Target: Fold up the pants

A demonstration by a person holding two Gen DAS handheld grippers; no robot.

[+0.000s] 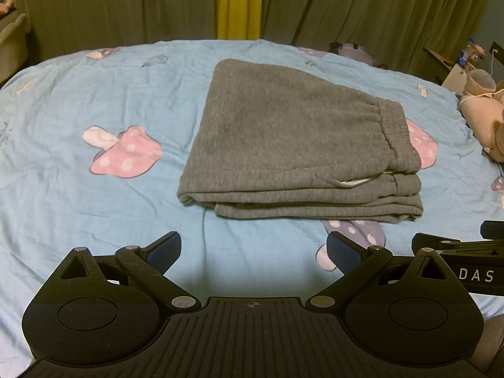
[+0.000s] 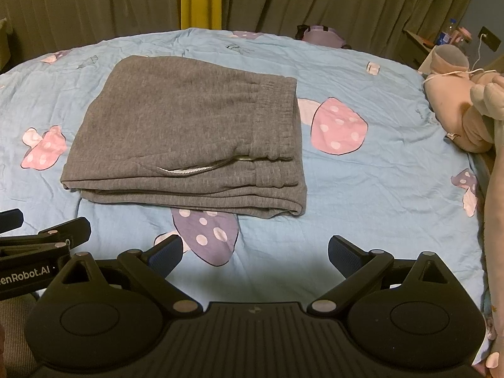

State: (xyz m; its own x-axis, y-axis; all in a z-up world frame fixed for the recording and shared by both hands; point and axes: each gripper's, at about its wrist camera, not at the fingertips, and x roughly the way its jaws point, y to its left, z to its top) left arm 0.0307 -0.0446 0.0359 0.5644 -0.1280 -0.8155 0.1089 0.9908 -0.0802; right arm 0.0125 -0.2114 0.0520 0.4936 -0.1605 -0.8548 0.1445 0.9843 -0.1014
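Note:
The grey pants (image 1: 293, 138) lie folded in a flat stack on the blue bed sheet (image 1: 78, 195), waistband to the right, a white drawstring showing at the front. They also show in the right wrist view (image 2: 189, 132). My left gripper (image 1: 253, 249) is open and empty, held near the bed's front, short of the pants. My right gripper (image 2: 255, 252) is open and empty, also short of the pants and to their right. Each gripper shows at the edge of the other's view.
The sheet (image 2: 378, 189) has pink and purple mushroom prints. Plush toys (image 2: 463, 110) lie at the bed's right edge. Olive curtains (image 1: 346, 3) hang behind. A nightstand with bottles (image 2: 447, 37) stands at the far right.

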